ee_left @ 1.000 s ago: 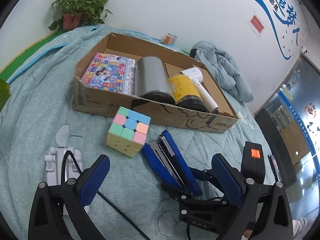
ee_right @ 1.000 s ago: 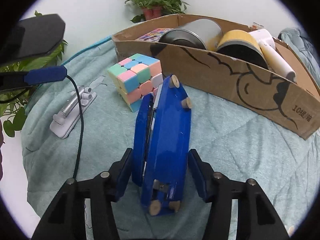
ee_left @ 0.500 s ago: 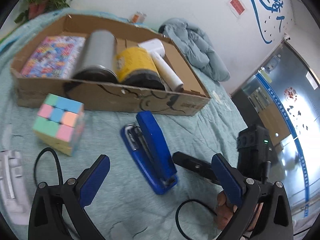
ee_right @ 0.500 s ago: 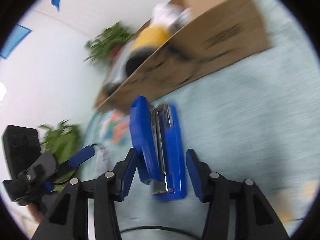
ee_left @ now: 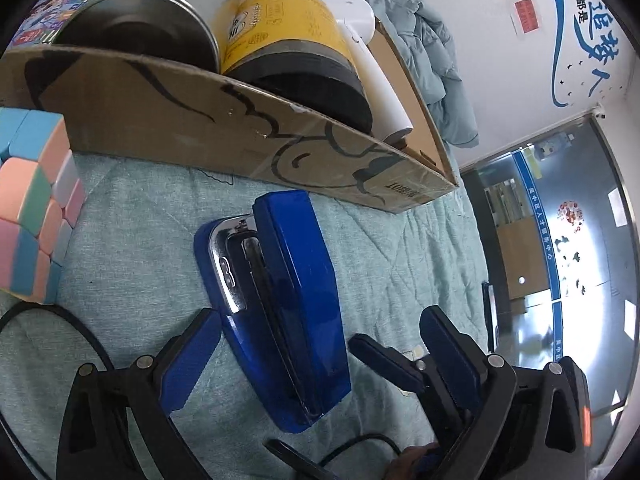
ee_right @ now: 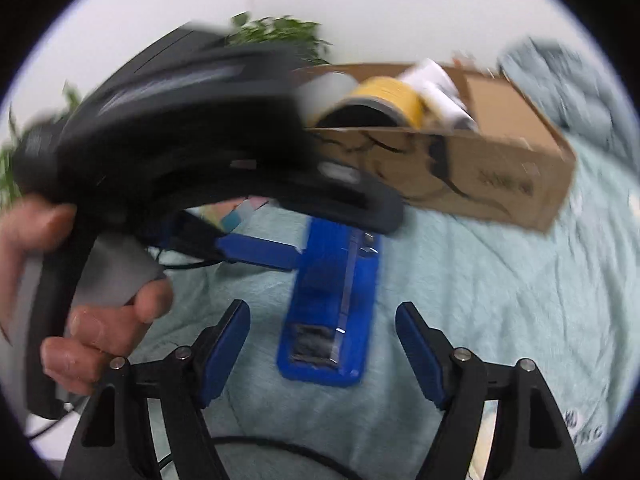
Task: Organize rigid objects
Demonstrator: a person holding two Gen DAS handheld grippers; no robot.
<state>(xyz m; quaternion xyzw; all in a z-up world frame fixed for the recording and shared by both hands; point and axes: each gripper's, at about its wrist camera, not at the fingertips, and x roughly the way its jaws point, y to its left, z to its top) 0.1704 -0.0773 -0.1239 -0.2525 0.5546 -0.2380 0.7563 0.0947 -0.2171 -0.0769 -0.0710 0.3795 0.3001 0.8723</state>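
Observation:
A blue stapler (ee_left: 288, 312) lies on its side on the teal bedspread, in front of the cardboard box (ee_left: 200, 120). My left gripper (ee_left: 320, 356) is open and straddles the stapler; its left pad (ee_left: 192, 360) is close to the stapler's side and the right pad stands well off. In the right wrist view the stapler (ee_right: 332, 300) points away from my right gripper (ee_right: 322, 348), whose jaws are opening. Its near end sits between the fingertips and neither pad touches it. The left gripper's black body (ee_right: 180, 140), held by a hand (ee_right: 100, 320), is blurred and crosses that view.
The box holds a silver tin (ee_left: 140, 36), a yellow can (ee_left: 280, 28), a white dryer (ee_left: 376, 60) and a colourful book (ee_left: 60, 0). A pastel cube (ee_left: 32, 208) stands left of the stapler, with a black cable (ee_left: 60, 320) below it. A grey jacket (ee_left: 432, 60) lies behind the box.
The right gripper's jaws have spread off the stapler, which now lies on the bedspread. The left gripper has dropped and moved in from the cube side until it straddles the stapler.

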